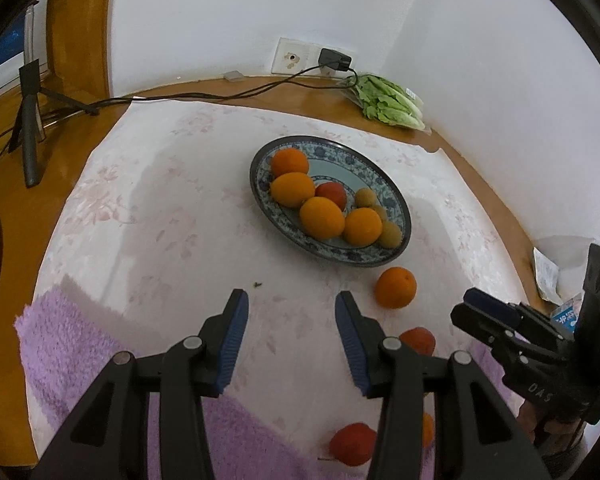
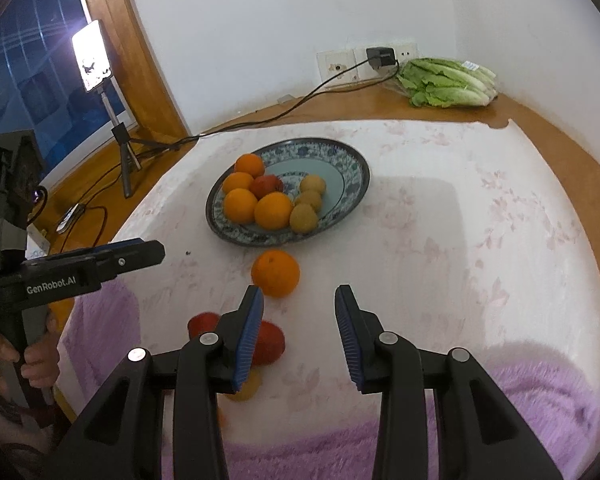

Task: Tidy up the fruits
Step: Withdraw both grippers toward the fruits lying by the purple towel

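A blue-patterned plate (image 1: 384,184) (image 2: 352,168) on the white cloth holds several oranges, a red fruit and small yellow-green fruits. One loose orange (image 1: 395,287) (image 2: 276,273) lies on the cloth just in front of the plate. Red fruits (image 1: 351,444) (image 1: 419,339) (image 2: 269,342) lie nearer, partly hidden behind fingers. My left gripper (image 1: 292,300) is open and empty above the cloth, left of the loose orange. My right gripper (image 2: 299,294) is open and empty, just behind and right of the orange. In the left wrist view the right gripper (image 1: 480,304) looks open.
A lilac towel (image 1: 68,344) (image 2: 540,408) lies at the near edge. Bagged lettuce (image 1: 388,100) (image 2: 448,82) sits at the back by the wall sockets. A cable (image 1: 220,96) runs to a small tripod (image 1: 30,120) holding a lit phone (image 2: 91,60).
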A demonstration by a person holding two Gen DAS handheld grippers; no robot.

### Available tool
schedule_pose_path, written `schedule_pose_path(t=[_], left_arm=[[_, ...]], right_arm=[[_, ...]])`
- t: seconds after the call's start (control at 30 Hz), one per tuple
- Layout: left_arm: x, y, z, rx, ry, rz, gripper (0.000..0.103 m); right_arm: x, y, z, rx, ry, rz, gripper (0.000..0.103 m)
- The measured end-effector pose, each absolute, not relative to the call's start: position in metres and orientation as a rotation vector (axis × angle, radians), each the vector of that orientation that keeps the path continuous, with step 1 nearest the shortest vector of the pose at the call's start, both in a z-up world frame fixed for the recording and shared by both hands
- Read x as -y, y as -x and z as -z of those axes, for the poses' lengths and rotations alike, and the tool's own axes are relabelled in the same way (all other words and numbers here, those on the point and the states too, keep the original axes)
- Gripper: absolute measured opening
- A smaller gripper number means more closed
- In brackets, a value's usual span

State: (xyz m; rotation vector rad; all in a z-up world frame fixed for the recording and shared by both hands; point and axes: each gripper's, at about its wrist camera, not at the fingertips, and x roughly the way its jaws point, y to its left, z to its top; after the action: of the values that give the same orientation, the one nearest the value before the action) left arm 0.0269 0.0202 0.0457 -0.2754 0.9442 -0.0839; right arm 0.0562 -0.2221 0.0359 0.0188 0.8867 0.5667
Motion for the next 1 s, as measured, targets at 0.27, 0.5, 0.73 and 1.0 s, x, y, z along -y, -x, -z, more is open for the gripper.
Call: schedule_pose_path(t=[0.27, 0.5, 0.73, 1.0], left_arm=[[-0.019, -0.009, -0.045, -0.955, 0.274, 0.078, 0.048], [-0.014, 0.005, -0.047, -0.961, 0.268, 0.08, 0.048], [-0.01, 0.02, -0.048, -0.965, 0.258, 0.082, 0.048], [0.005, 0.033, -0.043, -0.995, 0.24, 0.115, 0.047]], right_arm=[[0.225, -0.039, -0.038, -0.878, -0.031, -0.577, 0.038], [0.227, -0.026, -0.039, -0.875, -0.03, -0.585, 0.038], [0.231, -0.011, -0.037, -0.879, -0.039, -0.587, 0.038], [0.236, 0.003, -0.033, -0.889, -0.042, -0.594, 0.038]])
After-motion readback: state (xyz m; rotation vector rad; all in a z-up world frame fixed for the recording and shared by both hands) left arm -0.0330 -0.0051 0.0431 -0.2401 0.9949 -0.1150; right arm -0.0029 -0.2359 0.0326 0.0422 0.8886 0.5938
